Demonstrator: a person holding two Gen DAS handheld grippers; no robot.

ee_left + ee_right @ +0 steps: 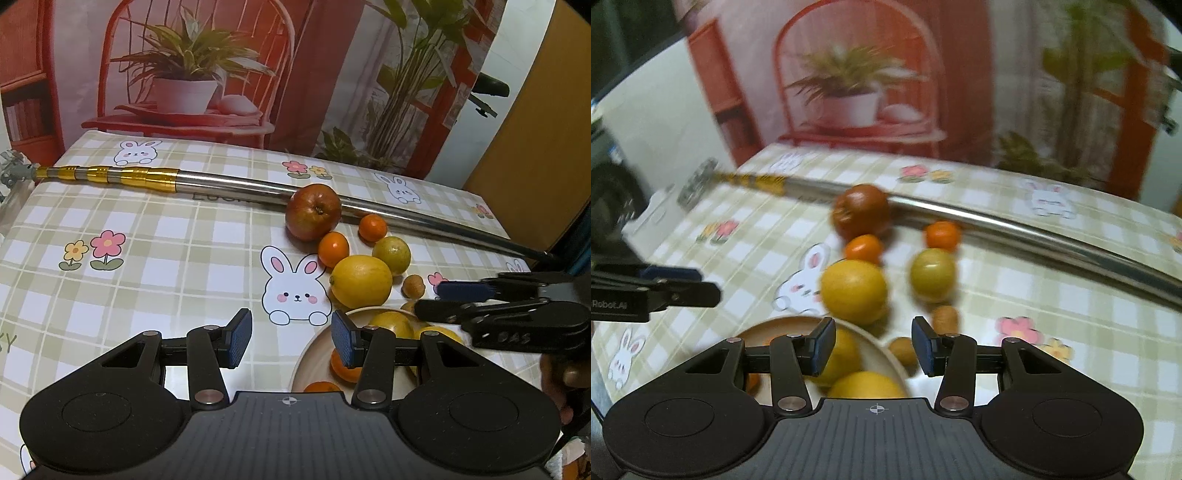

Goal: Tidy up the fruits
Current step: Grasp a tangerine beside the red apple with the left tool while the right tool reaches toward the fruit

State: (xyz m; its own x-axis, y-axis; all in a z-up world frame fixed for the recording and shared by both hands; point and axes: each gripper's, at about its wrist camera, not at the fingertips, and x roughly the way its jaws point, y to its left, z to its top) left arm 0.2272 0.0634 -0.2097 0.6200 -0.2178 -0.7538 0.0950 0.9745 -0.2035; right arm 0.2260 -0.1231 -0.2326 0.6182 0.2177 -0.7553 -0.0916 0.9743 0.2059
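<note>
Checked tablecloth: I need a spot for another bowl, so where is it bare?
Bare: the wide stretch of checked tablecloth left of the red apple, below the long metal pole. Crowded: from the apple to the pale round plate, around the large yellow lemon.

Right wrist view motion-blurred throughout, plate and its fruit half hidden behind the gripper body, metal pole partly hidden behind apple

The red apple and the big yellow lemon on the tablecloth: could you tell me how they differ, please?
The apple is dark red and round; the lemon is yellow and oval. The apple lies against the metal pole, whereas the lemon sits beside the plate. Both rest on the tablecloth, outside the plate, ungripped.
</note>
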